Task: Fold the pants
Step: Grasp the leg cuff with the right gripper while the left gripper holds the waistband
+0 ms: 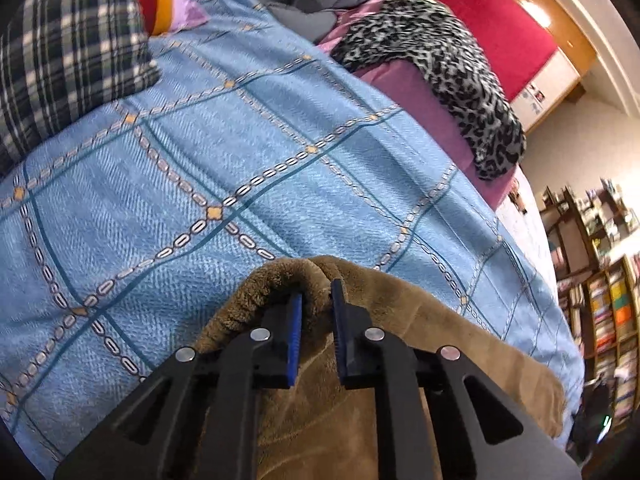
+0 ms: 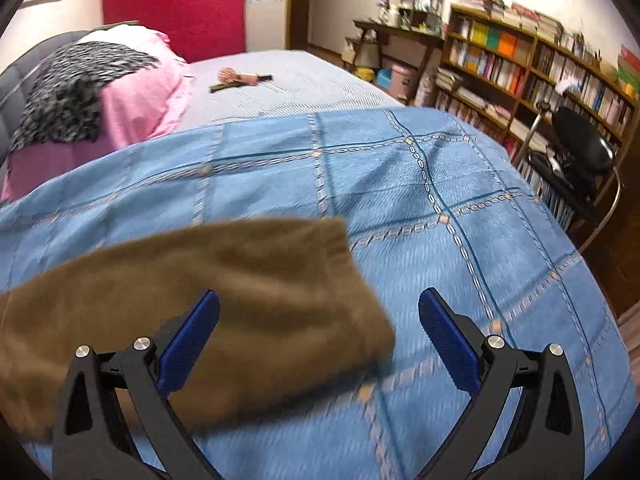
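The pants are brown fleece and lie on a blue checked bedspread. My left gripper is shut on a bunched fold of the pants, which drape back under it. In the right wrist view the pants lie across the bedspread with one end toward the middle of the bed. My right gripper is open and empty, hovering above that end; its left finger is over the cloth, its right finger over bare bedspread.
A plaid cushion lies at the far left. A leopard-print cloth on pink bedding lies by the red headboard. Small items lie on the far bed. Bookshelves and a black chair stand right of the bed.
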Motion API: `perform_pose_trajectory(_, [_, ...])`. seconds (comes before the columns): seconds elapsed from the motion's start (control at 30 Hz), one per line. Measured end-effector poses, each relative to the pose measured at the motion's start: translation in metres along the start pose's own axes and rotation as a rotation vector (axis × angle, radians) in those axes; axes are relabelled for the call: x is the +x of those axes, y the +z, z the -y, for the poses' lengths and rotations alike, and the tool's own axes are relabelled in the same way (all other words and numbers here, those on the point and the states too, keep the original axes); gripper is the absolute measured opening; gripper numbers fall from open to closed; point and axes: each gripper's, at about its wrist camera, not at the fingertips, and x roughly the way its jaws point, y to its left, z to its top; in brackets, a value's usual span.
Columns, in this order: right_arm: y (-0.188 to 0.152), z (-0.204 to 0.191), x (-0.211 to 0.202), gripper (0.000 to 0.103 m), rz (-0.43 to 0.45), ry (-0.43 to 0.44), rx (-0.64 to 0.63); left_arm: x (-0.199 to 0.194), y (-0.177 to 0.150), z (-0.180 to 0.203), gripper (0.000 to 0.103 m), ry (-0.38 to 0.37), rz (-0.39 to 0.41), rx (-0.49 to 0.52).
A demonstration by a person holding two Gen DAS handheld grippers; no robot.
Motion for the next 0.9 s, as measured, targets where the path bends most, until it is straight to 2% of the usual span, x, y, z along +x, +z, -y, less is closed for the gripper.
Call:
perform_pose_trajectory(0.13, [0.028, 0.016, 0.042, 0.100, -0.070, 0.024, 0.084, 0.001, -0.001, 0.009, 0.012, -0.016, -0.010, 0.020])
perform_pose_trajectory(0.2, [0.035, 0.018, 0.060, 0.094, -0.110, 0.051, 0.115, 0.005, -0.001, 0.010, 0.012, -0.018, -0.018, 0.013])
perform_pose_trajectory(0.23, [0.036, 0.018, 0.070, 0.086, -0.139, 0.065, 0.129, 0.007, -0.001, 0.010, 0.012, -0.015, -0.021, 0.010])
perform_pose_trajectory(0.3, [0.035, 0.016, 0.082, 0.081, -0.180, 0.082, 0.142, 0.015, -0.001, 0.008, 0.012, -0.005, -0.033, -0.010])
perform_pose_trajectory(0.37, [0.032, 0.009, 0.089, 0.068, -0.200, 0.059, 0.105, 0.024, -0.001, 0.001, 0.012, -0.014, -0.064, -0.068])
perform_pose_trajectory(0.47, [0.029, -0.002, 0.088, 0.045, -0.186, 0.058, 0.035, 0.029, 0.003, -0.004, 0.014, -0.029, -0.069, -0.111])
perform_pose_trajectory(0.5, [0.029, -0.001, 0.085, 0.040, -0.175, 0.051, 0.037, 0.030, 0.004, -0.005, 0.016, -0.028, -0.073, -0.118])
perform_pose_trajectory(0.53, [0.029, 0.003, 0.082, 0.031, -0.163, 0.068, 0.066, 0.030, 0.004, -0.006, 0.016, -0.032, -0.078, -0.126])
perform_pose_trajectory(0.57, [0.029, 0.009, 0.079, 0.027, -0.153, 0.089, 0.100, 0.031, 0.005, -0.007, 0.016, -0.039, -0.086, -0.137])
perform_pose_trajectory(0.67, [0.030, 0.020, 0.069, 0.023, -0.115, 0.112, 0.124, 0.028, 0.007, -0.011, 0.015, -0.056, -0.099, -0.165])
perform_pose_trajectory(0.7, [0.031, 0.021, 0.063, 0.023, -0.098, 0.111, 0.109, 0.026, 0.008, -0.011, 0.011, -0.058, -0.095, -0.168])
perform_pose_trajectory(0.9, [0.032, 0.017, 0.024, 0.022, -0.040, 0.115, 0.060, 0.009, 0.011, -0.007, 0.010, -0.054, -0.061, -0.131])
